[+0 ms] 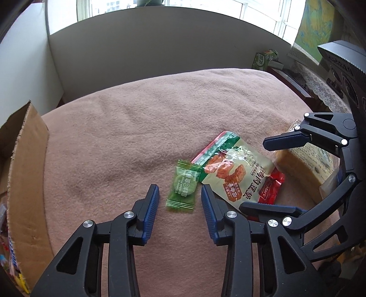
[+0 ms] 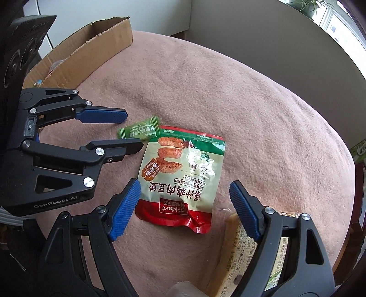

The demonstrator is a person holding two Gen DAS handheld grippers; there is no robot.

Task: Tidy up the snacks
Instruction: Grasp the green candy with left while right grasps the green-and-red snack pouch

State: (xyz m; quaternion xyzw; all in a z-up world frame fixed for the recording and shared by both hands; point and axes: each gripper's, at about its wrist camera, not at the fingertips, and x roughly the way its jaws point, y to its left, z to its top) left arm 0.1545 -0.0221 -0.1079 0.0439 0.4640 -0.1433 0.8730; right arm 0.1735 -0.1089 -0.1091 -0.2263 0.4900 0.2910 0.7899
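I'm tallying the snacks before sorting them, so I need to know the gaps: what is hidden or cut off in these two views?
- Cardboard box contents: left wrist view, cut off by the frame edge; right wrist view, hidden by its wall.
- Red packet: left wrist view, mostly under the beige snack pouch; unseen in the right view.
- Yellow block pack: right wrist view, partly behind the right hand-held gripper, print too small.
- Green candy: partly behind the left hand-held gripper.

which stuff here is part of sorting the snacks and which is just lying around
Job:
- green candy
- tofu pouch
- red packet
- yellow pack
- cardboard box

Lying about:
- green carton
- lace cloth
- plant
- poster
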